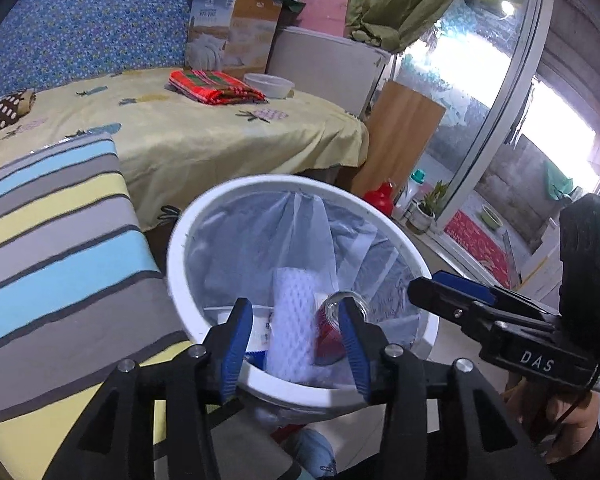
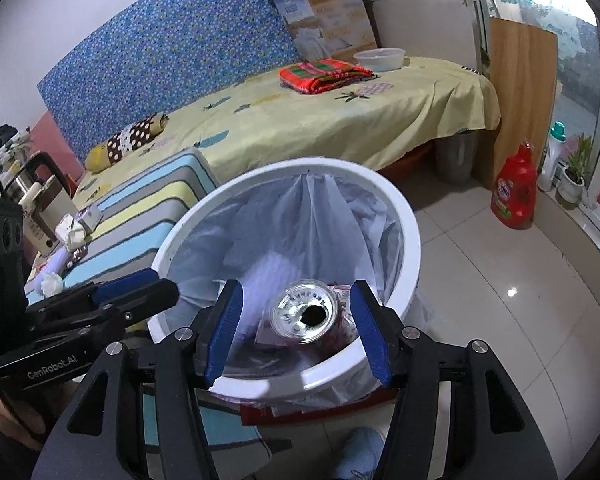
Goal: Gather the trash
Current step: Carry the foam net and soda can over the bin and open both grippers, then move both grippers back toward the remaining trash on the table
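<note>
right wrist view: both jaws spread over white bin on tiled floor.

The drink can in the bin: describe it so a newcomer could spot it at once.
Find the white bin lined with a pale bag, beside the striped cushion. Inside it, next to white foam netting, lies the can: red-sided, with a shiny silver top and an open mouth hole, the only metal thing there.

Black left gripper and right gripper, blue-padded jaws, silver screws.
</note>
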The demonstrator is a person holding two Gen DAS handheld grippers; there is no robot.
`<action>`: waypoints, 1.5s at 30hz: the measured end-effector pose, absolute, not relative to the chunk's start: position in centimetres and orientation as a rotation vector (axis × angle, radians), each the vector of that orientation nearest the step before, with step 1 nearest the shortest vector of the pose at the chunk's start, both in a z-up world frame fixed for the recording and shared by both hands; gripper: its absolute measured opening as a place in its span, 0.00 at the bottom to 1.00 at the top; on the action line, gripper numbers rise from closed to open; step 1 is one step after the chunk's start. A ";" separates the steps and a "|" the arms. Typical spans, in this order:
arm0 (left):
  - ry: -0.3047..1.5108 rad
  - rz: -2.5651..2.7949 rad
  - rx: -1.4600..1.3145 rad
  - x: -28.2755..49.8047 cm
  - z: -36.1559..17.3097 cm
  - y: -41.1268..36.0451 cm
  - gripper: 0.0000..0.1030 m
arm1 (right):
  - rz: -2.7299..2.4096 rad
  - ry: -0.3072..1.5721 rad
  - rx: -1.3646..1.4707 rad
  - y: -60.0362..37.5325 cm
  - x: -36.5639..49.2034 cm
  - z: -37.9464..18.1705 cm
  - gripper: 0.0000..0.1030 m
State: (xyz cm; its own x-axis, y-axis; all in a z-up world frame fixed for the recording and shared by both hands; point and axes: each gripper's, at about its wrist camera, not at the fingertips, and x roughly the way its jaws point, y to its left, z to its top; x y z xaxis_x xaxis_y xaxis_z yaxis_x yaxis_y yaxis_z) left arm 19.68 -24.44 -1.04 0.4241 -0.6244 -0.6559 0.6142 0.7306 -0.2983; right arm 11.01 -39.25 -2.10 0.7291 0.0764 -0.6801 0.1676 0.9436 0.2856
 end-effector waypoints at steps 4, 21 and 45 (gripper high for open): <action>0.819 -0.757 -0.025 19.4 -0.3 -23.1 0.43 | -0.043 0.722 0.344 -39.0 10.4 -1.1 0.56; 0.692 -0.520 -0.038 16.2 3.2 -13.7 0.43 | 0.104 0.676 0.273 -32.2 9.7 1.0 0.56; 0.684 -0.230 -0.066 16.1 2.1 -0.4 0.43 | 0.301 0.740 0.115 -21.2 11.5 0.9 0.56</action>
State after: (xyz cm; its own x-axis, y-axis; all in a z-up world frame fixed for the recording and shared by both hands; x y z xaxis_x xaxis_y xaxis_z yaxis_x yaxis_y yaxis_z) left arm 16.08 -0.44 2.12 0.7511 -0.2319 -0.6182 0.1890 0.9726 -0.1352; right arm 11.49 -21.18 0.91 0.6978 0.3095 -0.6460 -0.2291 0.9509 0.2081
